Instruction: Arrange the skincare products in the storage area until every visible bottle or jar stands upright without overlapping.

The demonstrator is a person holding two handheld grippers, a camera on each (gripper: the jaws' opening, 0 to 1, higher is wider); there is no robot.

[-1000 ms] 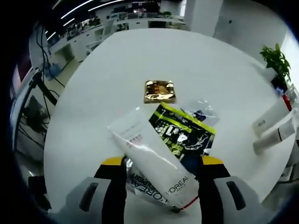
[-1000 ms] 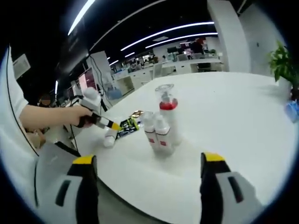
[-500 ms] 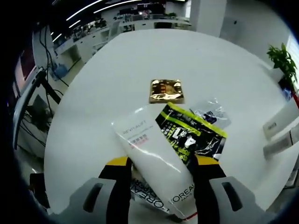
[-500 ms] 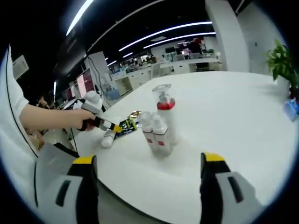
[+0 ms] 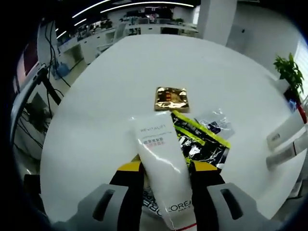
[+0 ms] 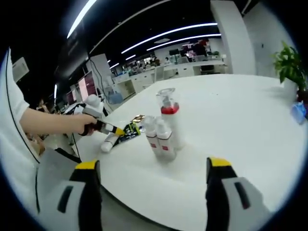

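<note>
The left gripper [image 5: 164,168] is closed on the white L'Oréal tube [image 5: 162,168]. Both yellow-tipped jaws press against the tube's sides near its capped end, and the flat crimped end points away from the gripper. Over the last second the jaws have drawn in from a wide stance to this contact, and the tube has swung from a diagonal lie to run nearly straight ahead along the jaw axis. Judgement: the grasp is now made and the tube is aligned for lifting. Standing it on its cap is the likely next step.

Just ahead and right of the left jaws, the black-and-yellow sachet [image 5: 202,144] lies flat, partly under the tube. A clear packet [image 5: 216,122] lies beyond it, and a gold foil sachet [image 5: 171,98] lies farther ahead on the white table [image 5: 96,120]. A second tube with large lettering [image 5: 153,207] lies under the gripped one, close to the jaws.

The right gripper [image 6: 150,192] hovers with its jaws wide apart and nothing between them. Ahead of it, two small white bottles [image 6: 161,137] stand upright, close together, with a red-collared pump bottle [image 6: 168,113] upright just behind them. In the right gripper view the left gripper [image 6: 103,126] appears ahead and to the left, over the tube [image 6: 109,142].

Judgement: the upright group is finished. The flat tubes remain to be stood up.
</note>
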